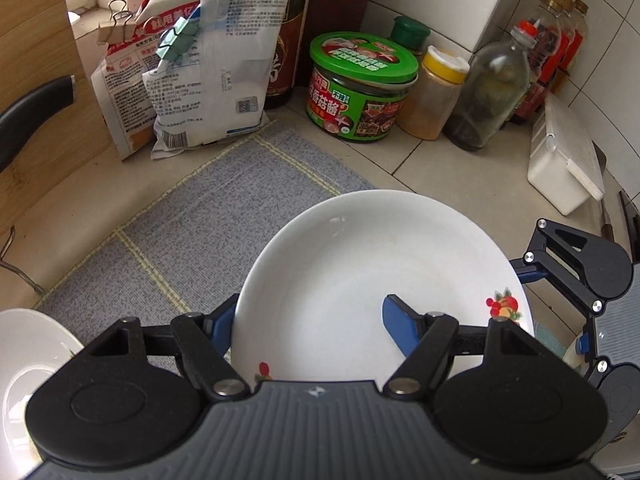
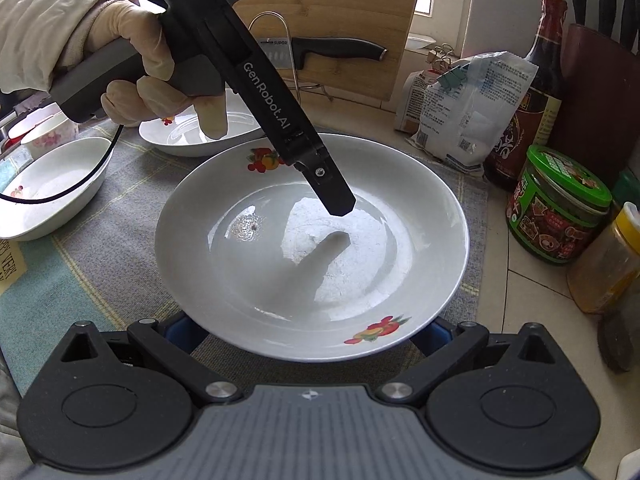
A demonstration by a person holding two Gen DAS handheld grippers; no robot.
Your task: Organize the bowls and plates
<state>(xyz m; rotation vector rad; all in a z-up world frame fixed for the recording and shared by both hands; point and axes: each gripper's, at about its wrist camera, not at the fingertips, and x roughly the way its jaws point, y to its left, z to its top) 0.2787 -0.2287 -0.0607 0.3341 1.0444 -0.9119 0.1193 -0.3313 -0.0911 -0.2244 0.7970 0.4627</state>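
A white plate (image 1: 360, 272) with fruit decals hangs just above the grey mat (image 1: 200, 232). My left gripper (image 1: 308, 312) is shut on its rim, one blue finger (image 1: 400, 324) inside the dish and the other under the edge. In the right wrist view the same plate (image 2: 280, 280) lies over my right gripper (image 2: 308, 332), whose jaws stand wide open beneath the near rim. A gloved hand (image 2: 132, 60) holds the left gripper, whose upper finger (image 2: 334, 192) rests inside the plate. Beyond it sit an oval white dish (image 2: 200, 140) and another white dish (image 2: 52, 188).
A green-lidded jar (image 1: 360, 88), a yellow-capped jar (image 1: 436, 92), bottles (image 1: 492, 92) and clipped bags (image 1: 200, 72) line the back wall. A white box (image 1: 560, 172) sits at the right. A knife (image 2: 336, 50) leans on a wooden board. A white dish (image 1: 24, 360) lies at the left.
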